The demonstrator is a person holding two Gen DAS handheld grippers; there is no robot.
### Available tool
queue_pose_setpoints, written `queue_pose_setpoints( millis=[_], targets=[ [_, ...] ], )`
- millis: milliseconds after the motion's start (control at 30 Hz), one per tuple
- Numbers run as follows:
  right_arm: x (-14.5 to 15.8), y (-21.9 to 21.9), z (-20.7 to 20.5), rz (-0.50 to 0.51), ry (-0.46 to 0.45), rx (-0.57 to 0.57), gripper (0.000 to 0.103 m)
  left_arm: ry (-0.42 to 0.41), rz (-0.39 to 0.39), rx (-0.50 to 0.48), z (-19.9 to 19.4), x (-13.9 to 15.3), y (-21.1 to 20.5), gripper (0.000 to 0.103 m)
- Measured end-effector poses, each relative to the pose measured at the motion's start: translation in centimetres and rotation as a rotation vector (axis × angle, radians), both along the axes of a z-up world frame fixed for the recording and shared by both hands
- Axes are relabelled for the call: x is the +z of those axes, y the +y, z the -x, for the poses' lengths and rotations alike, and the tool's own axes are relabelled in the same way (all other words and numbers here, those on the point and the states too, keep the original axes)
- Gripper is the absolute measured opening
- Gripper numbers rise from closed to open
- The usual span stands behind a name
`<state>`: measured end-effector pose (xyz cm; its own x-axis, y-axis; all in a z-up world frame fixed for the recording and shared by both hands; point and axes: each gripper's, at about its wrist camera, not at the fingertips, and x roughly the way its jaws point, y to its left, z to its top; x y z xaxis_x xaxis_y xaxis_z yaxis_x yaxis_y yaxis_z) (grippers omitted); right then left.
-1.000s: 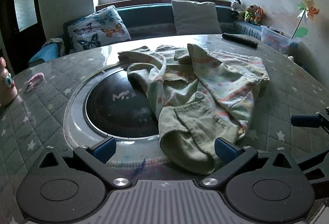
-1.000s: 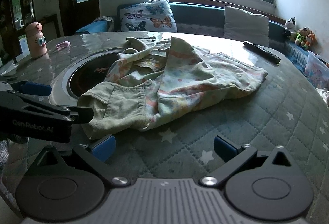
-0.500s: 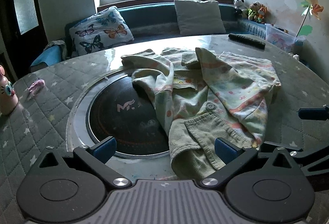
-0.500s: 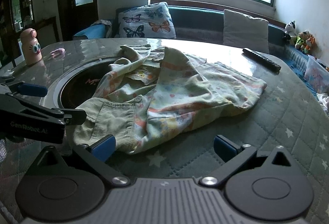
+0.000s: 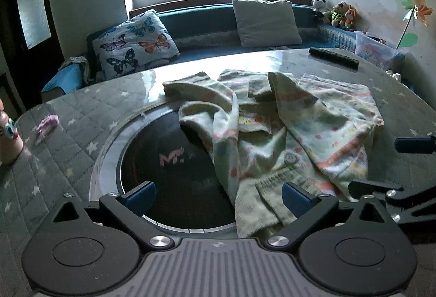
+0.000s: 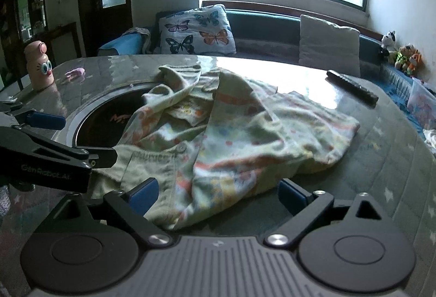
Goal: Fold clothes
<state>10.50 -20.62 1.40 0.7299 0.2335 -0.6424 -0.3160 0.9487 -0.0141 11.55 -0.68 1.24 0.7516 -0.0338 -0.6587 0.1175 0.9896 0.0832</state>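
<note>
the right hand-held gripper (image 6: 218,194) has its jaws spread wide but closing, and the near hem of the garment (image 6: 218,139) now lies between its blue pads; a second ago those pads stood over bare quilted counter (image 6: 395,160) short of the cloth. no pad presses on the fabric yet. the left hand-held gripper (image 5: 219,196) is spread wide too, and it has also come forward: the green corduroy corner, which was ahead of it, now sits against the inside of its right-hand pad, while its left-hand pad hangs over the dark round inset (image 5: 174,174). so both tools have closed in on the near edge, and this looks like the reach before a first pinch; no fold has been made.

the garment is a crumpled, pale printed child's piece lying on the counter, partly over the inset's rim. its long axis runs from the green corner nearest the grippers away toward the far right, where the printed body spreads flat; a sleeve or leg trails off toward the far left. beyond it lies a remote control (image 6: 351,87), well apart, then the bench with the butterfly cushion (image 5: 136,43) under the window.
</note>
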Motion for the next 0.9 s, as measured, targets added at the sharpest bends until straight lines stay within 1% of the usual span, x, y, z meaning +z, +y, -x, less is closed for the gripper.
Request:
queue_pose_setpoints(
  millis=[67,100,167,333,467,633,833,900],
  targets=[
    [0.2,-0.2,-1.1,0.001,-0.002,-0.006,0.092,-0.002,0.002,-0.005,-0.6,0.2,0.0,0.094],
    [0.3,-0.4,-1.7,-0.002,-0.001,-0.011,0.091,-0.003,0.003,-0.007,-1.0,0.3,0.0,0.093],
    [0.5,-0.8,-3.0,-0.01,0.006,-0.021,0.088,0.0,-0.002,-0.011,-1.8,0.3,0.0,0.087],
    [0.6,-1.5,-6.5,-0.023,0.011,-0.038,0.081,0.005,-0.016,-0.03,-4.1,0.5,-0.3,0.081],
    [0.5,-2.0,-9.6,-0.045,0.024,-0.038,0.076,0.012,-0.026,-0.049,-6.2,0.4,-0.8,0.08],
    [0.3,-1.3,-12.7,-0.07,0.04,-0.001,0.074,0.023,-0.041,-0.07,-8.9,0.0,-1.8,0.081],
    [-0.2,0.4,-15.8,-0.059,0.032,0.028,0.074,0.052,-0.065,-0.083,-11.8,-1.2,-2.3,0.08],
    [-0.6,1.0,-16.9,-0.056,0.038,0.038,0.072,0.066,-0.069,-0.081,-12.6,-1.7,-2.2,0.076]
  ],
)
